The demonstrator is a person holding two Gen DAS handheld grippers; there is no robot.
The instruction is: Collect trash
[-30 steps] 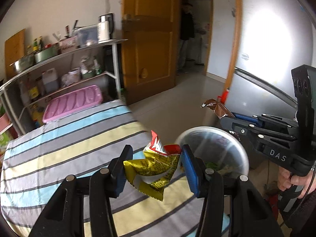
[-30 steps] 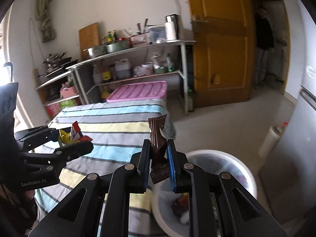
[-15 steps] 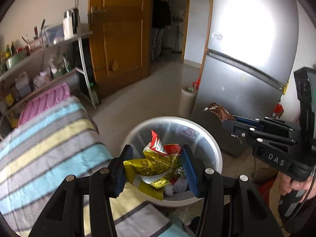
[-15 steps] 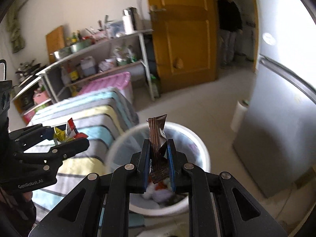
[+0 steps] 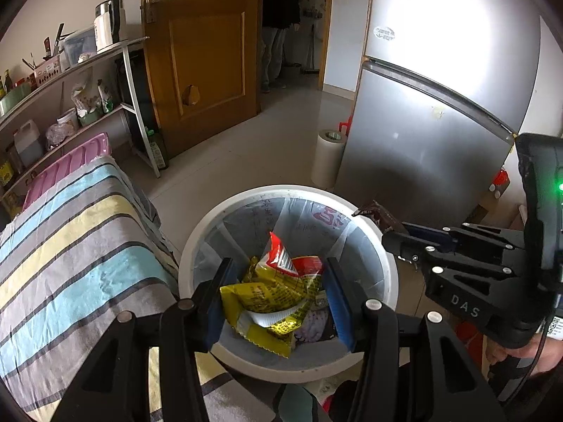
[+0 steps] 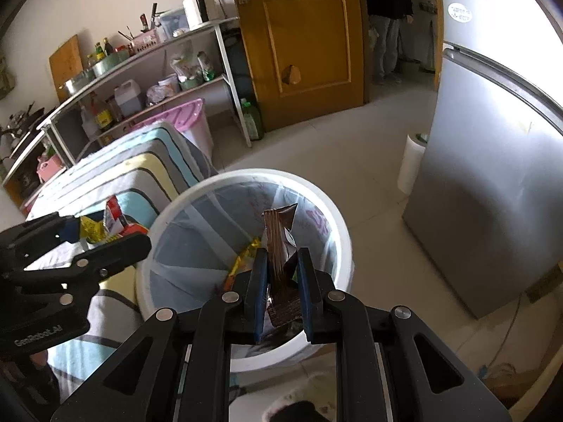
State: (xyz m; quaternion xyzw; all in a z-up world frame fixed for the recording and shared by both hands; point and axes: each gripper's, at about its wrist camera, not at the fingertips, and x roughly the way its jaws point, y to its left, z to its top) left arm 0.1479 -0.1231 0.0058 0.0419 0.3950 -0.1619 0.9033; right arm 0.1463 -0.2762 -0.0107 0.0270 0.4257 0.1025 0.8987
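Left wrist view, yellow wrapper (image 5: 271,299) between fingers (image 5: 216,299)

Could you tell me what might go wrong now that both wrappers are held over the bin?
The yellow wrapper hangs near the bin rim beside the striped cloth, so it might drop outside. The brown wrapper is light and could cling to the right gripper when released.

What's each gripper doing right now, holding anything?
Left gripper: shut on the yellow snack wrapper, above the trash bin.
Right gripper: shut on the brown wrapper, over the same bin.
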